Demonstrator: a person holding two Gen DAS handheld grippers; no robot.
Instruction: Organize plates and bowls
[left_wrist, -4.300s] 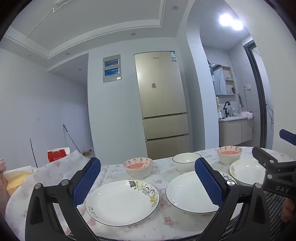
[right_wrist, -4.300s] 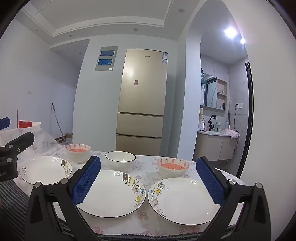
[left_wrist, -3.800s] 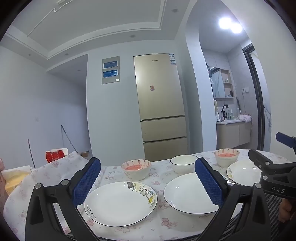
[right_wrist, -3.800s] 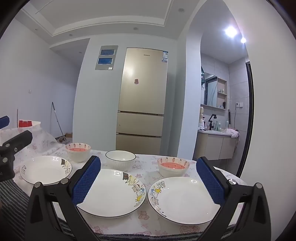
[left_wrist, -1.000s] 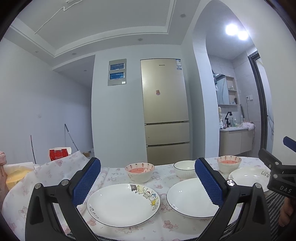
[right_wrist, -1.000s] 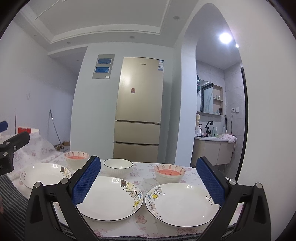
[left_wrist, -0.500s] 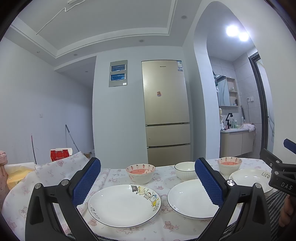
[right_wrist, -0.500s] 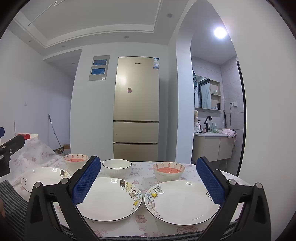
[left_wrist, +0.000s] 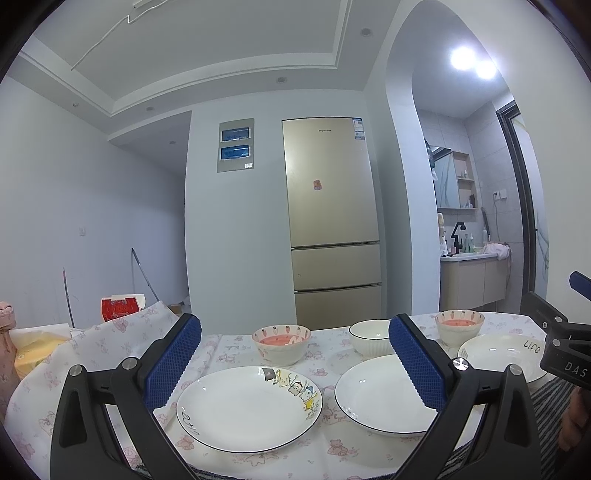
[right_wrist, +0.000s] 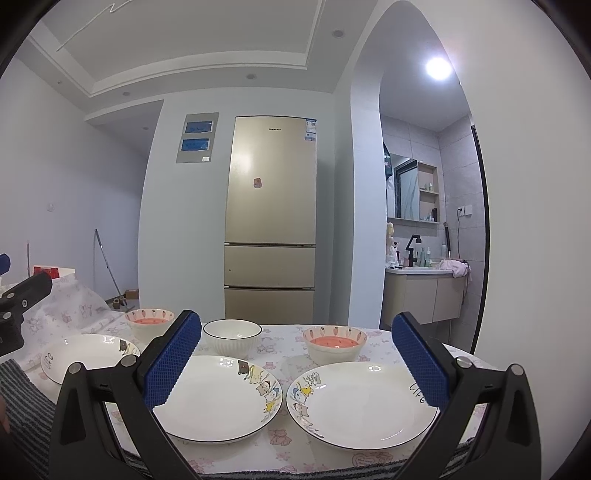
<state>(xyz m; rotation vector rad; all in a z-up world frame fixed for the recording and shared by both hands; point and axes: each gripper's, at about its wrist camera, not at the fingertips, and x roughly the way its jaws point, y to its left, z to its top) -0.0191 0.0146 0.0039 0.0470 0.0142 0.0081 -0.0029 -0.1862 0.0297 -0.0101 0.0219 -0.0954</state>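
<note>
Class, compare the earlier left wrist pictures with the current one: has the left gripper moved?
Yes. The left gripper has tilted or dropped a little: the fridge and the pink bowl now sit lower in its view, nearer the fingertips.

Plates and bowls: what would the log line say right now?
left gripper: open | right gripper: open | plates: unstacked | bowls: untouched

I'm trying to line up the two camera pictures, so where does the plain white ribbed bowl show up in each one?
Left wrist view: the white ribbed bowl sits right of centre, behind the plates, partly hidden by the right blue finger.
Right wrist view: left of centre, between the two pink-lined bowls.
Shared landmark: the gold fridge stands behind it.
</note>
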